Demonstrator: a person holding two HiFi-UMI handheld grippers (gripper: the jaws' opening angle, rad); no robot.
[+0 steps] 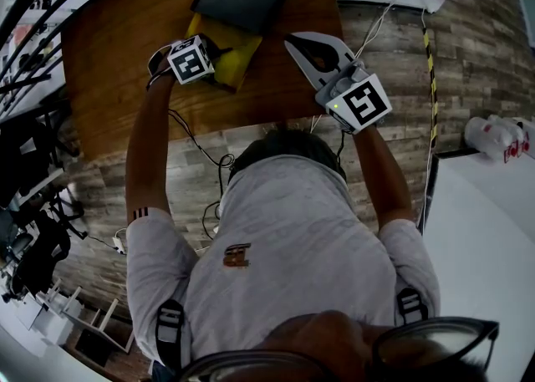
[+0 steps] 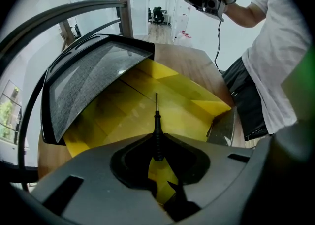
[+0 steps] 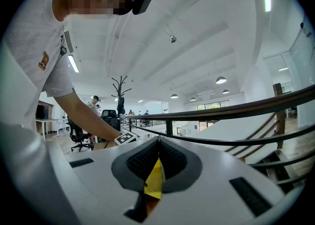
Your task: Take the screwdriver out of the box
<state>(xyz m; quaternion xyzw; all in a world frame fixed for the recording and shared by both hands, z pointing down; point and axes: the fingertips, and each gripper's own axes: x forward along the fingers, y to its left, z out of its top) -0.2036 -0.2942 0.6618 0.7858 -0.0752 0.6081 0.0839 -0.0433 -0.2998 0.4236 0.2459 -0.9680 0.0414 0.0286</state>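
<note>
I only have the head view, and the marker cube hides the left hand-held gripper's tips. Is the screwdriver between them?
Observer: Yes. The left gripper view shows the left hand-held gripper shut on the screwdriver, gripping its black handle.
Operator: Which way does the shaft point?
Observer: Straight away from the jaws, out over the inside of the yellow box.
Operator: And the other side?
Observer: In its own view, the right hand-held gripper has its pads together with nothing gripped.
</note>
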